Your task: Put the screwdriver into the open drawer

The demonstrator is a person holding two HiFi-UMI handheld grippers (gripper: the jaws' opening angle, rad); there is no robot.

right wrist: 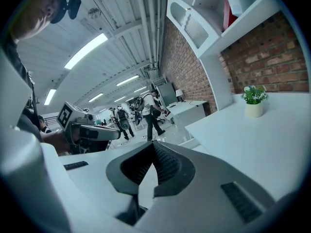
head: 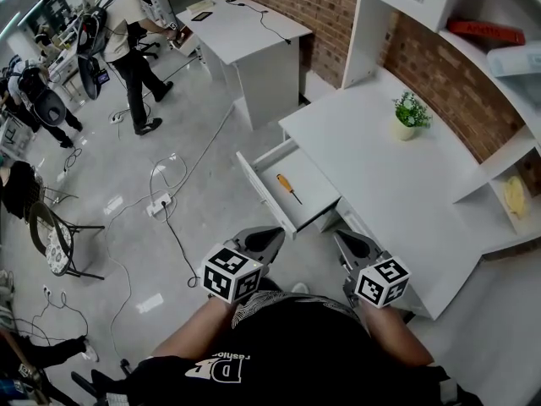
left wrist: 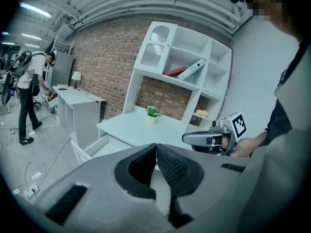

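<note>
Small screwdriver with orange handle and dark shaft (head: 288, 188) lying inside open white drawer (head: 264, 194) of white desk (head: 380, 167), well apart from both grippers; placing looking done. Left gripper (head: 272, 237) hovering near person's body, short of drawer, jaws pressing together, gripping nothing. Right gripper (head: 345, 242) hovering beside it, jaws likewise meeting, empty. Nothing appearing left to do

The person wears a black short-sleeved T-shirt (head: 287, 349) with white lettering, and the grey left gripper (head: 275, 233) and right gripper (head: 341, 238) each bear black ribbed pads (left wrist: 171, 166) and a cube (head: 230, 274) of black-and-white square markers.
</note>
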